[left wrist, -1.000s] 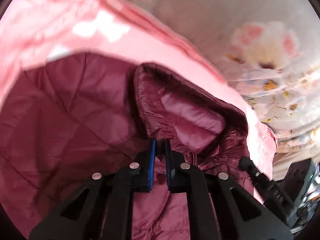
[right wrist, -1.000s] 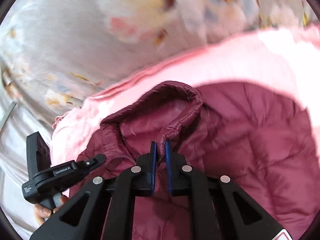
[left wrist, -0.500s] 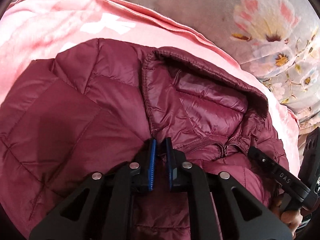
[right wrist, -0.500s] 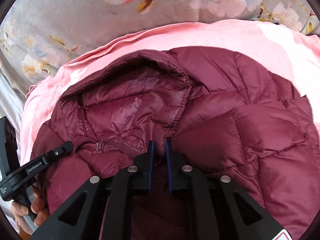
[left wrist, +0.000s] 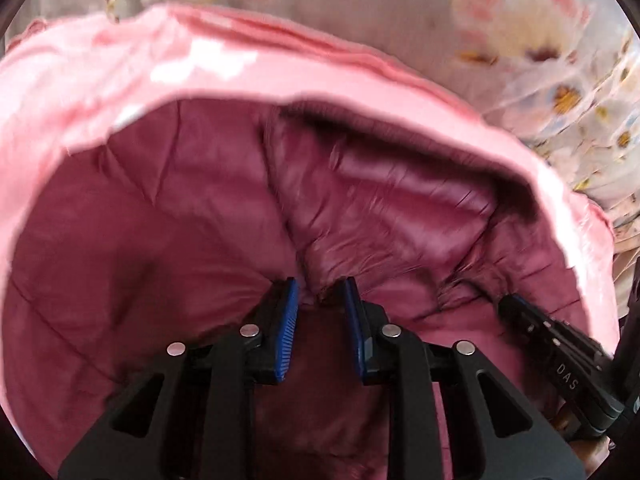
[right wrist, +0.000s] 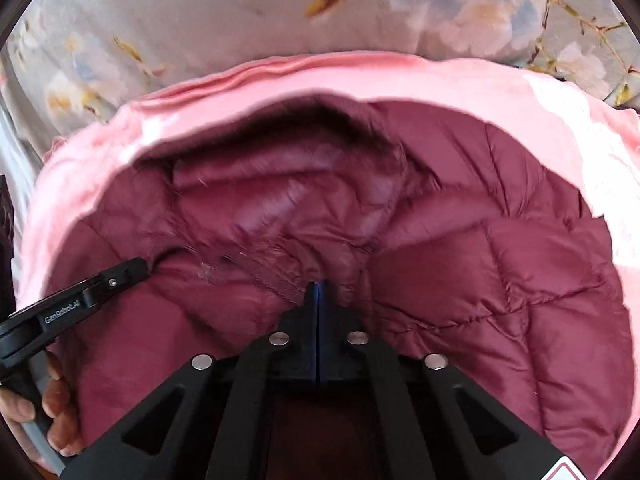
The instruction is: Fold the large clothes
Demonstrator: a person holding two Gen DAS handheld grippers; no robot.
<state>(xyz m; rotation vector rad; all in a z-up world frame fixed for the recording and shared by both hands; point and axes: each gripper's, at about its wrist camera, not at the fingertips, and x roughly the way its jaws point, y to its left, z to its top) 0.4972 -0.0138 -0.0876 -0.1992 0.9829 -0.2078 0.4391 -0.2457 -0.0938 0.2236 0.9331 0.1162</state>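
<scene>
The red puffy jacket (left wrist: 168, 240) lies on a pink blanket (left wrist: 120, 80), which is spread over a flowered bed sheet (right wrist: 200, 12). The bed gives a big soft place to lay it flat for folding.

The left tongs (left wrist: 320, 304) are right at the edge of the collar (left wrist: 392, 208). They are opening now, with a small bump of cloth between the blue pads (left wrist: 289, 332). I think they are letting the jacket go so it can settle down.

The right tongs (right wrist: 317, 292) sit at the other side of the collar, near the zipper (right wrist: 264, 276). They are pressed all the way together. It is hard to tell if any cloth is pinched in them.

One tool at each side of the collar keeps the top of the jacket straight.
</scene>
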